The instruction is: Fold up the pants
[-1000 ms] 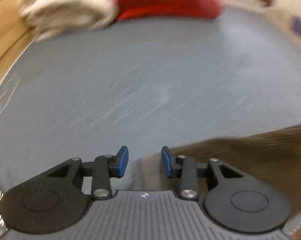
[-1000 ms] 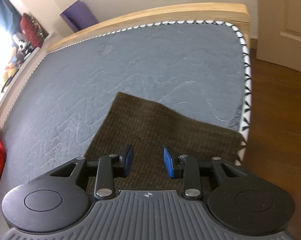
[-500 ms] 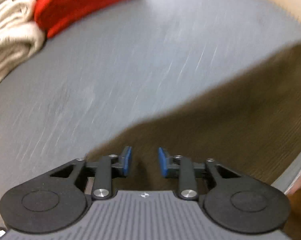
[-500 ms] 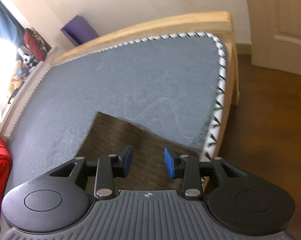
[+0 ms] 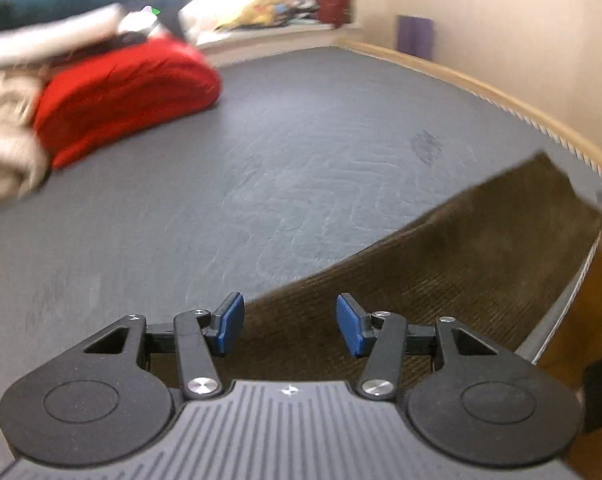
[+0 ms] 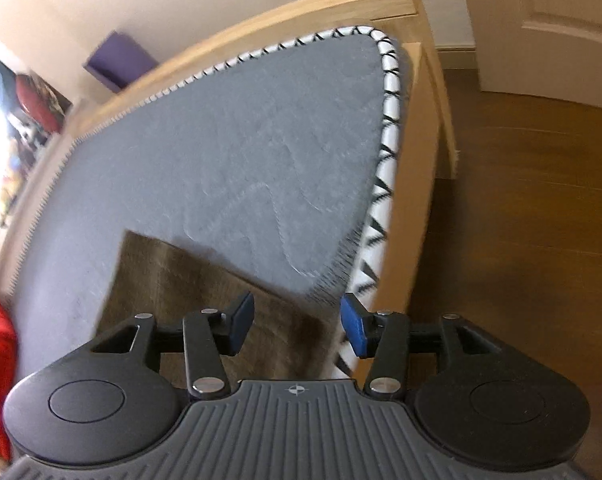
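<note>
The dark brown ribbed-fabric pants (image 5: 441,264) lie flat on the grey quilted mattress (image 5: 261,168), stretched along its near edge towards the corner where the black-and-white zigzag piping (image 6: 385,168) turns. In the left wrist view the left gripper (image 5: 289,322) hangs over the near part of the cloth with its blue pads about half apart; its jaws have just been opening, and nothing is pinched between them, the fabric lying below them. From there the brown cloth runs away to the right, ending in a squared end close to the mattress's right edge. In the right wrist view the right gripper (image 6: 297,322) sits over the pants close to that piped edge, with its right blue pad above the piping and its left one above the brown cloth; its jaws have likewise just been opening, stand about half apart and grip nothing. The far end of the pants shows here as a straight edge with a square corner on the grey surface. Towards the mattress's far left corner lies a bright red folded garment (image 5: 125,92), with a blurred cream-coloured bundle of fabric (image 5: 5,140) beside it. A pale wooden bed frame (image 6: 293,8) borders the mattress, and a brown wooden floor (image 6: 521,220) lies beyond its right edge.
</note>
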Demonstrator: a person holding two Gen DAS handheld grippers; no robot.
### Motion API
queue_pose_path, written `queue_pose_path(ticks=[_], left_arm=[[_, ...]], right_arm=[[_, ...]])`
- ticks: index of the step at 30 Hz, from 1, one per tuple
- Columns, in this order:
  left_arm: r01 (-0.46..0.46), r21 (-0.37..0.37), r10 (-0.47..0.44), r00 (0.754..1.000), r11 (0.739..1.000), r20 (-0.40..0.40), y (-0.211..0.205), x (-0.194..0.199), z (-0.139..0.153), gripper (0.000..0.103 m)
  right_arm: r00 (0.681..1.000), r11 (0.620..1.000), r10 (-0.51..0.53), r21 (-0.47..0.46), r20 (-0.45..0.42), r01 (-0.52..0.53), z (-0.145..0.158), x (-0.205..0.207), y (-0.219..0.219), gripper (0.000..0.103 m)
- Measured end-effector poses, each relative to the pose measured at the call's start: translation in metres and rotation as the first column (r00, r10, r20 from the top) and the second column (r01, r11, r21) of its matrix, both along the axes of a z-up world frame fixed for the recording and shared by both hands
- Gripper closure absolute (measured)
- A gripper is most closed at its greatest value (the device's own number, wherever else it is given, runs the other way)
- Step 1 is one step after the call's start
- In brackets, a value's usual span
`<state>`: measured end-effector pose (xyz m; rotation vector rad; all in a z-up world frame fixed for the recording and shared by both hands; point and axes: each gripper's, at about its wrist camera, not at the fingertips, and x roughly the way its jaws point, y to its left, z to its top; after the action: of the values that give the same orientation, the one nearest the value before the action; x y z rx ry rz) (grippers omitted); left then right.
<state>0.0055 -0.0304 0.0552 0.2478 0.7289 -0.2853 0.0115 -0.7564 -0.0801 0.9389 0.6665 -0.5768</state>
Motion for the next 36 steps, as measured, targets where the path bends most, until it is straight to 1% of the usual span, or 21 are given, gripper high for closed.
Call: queue_pose_path(ticks=[1, 2, 5, 7, 11, 15, 17, 18, 20, 21, 22, 25, 28, 30, 31, 32, 33, 35, 36], left_arm=[[0.02, 0.014, -0.02, 1.0, 1.0, 0.008, -0.007, -0.003, -0.002, 0.046], [0.03, 0.016, -0.03, 1.0, 0.999, -0.001, -0.009, 0.001, -0.007, 0.046], [-0.005, 0.021, 0.007, 0.998, 1.0, -0.059, -0.002, 0.016, -0.024, 0.046], [-0.022, 0.022, 0.024, 0.997, 1.0, -0.067, 0.006, 0.02, -0.031, 0.046], [-0.04, 0.002, 0.04, 0.996, 0.999, -0.074, 0.013, 0.031, -0.033, 0.046], [-0.025, 0.017, 0.026, 0.997, 1.0, -0.07, 0.011, 0.029, -0.03, 0.046], [-0.02, 0.021, 0.021, 0.998, 1.0, -0.064, 0.015, 0.024, -0.026, 0.046], [-0.021, 0.022, 0.022, 0.998, 1.0, -0.062, 0.015, 0.023, -0.025, 0.046], [-0.025, 0.018, 0.026, 0.998, 1.0, -0.056, 0.016, 0.022, -0.022, 0.046], [-0.03, 0.012, 0.03, 0.998, 0.999, -0.055, 0.018, 0.022, -0.021, 0.046], [-0.037, 0.006, 0.037, 0.998, 0.999, -0.052, 0.019, 0.023, -0.019, 0.046], [-0.05, -0.017, 0.049, 0.998, 0.999, -0.036, 0.023, 0.023, -0.012, 0.046], [-0.064, -0.042, 0.063, 0.998, 0.997, -0.016, 0.03, 0.021, -0.003, 0.046], [-0.078, -0.055, 0.078, 0.997, 0.995, -0.006, 0.037, 0.019, 0.001, 0.046], [-0.088, -0.063, 0.088, 0.996, 0.994, -0.003, 0.042, 0.018, 0.003, 0.046], [-0.1, -0.07, 0.1, 0.995, 0.993, -0.002, 0.047, 0.017, 0.005, 0.046], [-0.117, -0.079, 0.118, 0.993, 0.99, -0.004, 0.053, 0.016, 0.006, 0.046], [-0.146, -0.101, 0.146, 0.989, 0.984, -0.011, 0.065, 0.015, 0.007, 0.046], [-0.163, -0.111, 0.162, 0.987, 0.98, -0.014, 0.071, 0.014, 0.008, 0.046]], right_arm=[[1.0, 1.0, 0.011, -0.004, 0.009, -0.011, 0.0, 0.005, -0.002, 0.052], [1.0, 0.999, 0.03, -0.012, 0.006, -0.03, -0.002, 0.011, -0.001, 0.052], [0.997, 0.998, 0.062, 0.0, -0.038, -0.062, -0.011, 0.024, 0.0, 0.05], [0.995, 0.997, 0.072, -0.006, -0.064, -0.073, -0.014, 0.029, 0.001, 0.049], [0.987, 0.992, 0.107, -0.052, -0.12, -0.114, -0.017, 0.039, 0.007, 0.047], [0.987, 0.992, 0.098, -0.067, -0.129, -0.107, -0.016, 0.041, 0.009, 0.047], [0.984, 0.989, 0.113, -0.077, -0.135, -0.124, -0.015, 0.041, 0.012, 0.045], [0.981, 0.986, 0.132, -0.078, -0.145, -0.144, -0.016, 0.043, 0.016, 0.047], [0.968, 0.974, 0.172, -0.118, -0.183, -0.196, -0.014, 0.046, 0.024, 0.055], [0.964, 0.966, 0.196, -0.131, -0.182, -0.222, -0.013, 0.046, 0.024, 0.073], [0.963, 0.963, 0.215, -0.127, -0.164, -0.237, -0.01, 0.046, 0.026, 0.075], [0.965, 0.96, 0.222, -0.14, -0.14, -0.241, 0.002, 0.042, 0.029, 0.078], [0.975, 0.964, 0.207, -0.151, -0.087, -0.218, 0.021, 0.037, 0.037, 0.079], [0.979, 0.963, 0.198, -0.176, -0.05, -0.203, 0.04, 0.035, 0.049, 0.079], [0.978, 0.957, 0.206, -0.202, -0.034, -0.209, 0.051, 0.035, 0.059, 0.08], [0.973, 0.939, 0.232, -0.255, -0.019, -0.229, 0.068, 0.036, 0.076, 0.08], [0.964, 0.914, 0.267, -0.315, -0.013, -0.257, 0.082, 0.036, 0.093, 0.08], [0.934, 0.84, 0.358, -0.435, 0.0, -0.323, 0.111, 0.035, 0.14, 0.081], [0.908, 0.791, 0.419, -0.494, 0.008, -0.361, 0.125, 0.033, 0.172, 0.081]])
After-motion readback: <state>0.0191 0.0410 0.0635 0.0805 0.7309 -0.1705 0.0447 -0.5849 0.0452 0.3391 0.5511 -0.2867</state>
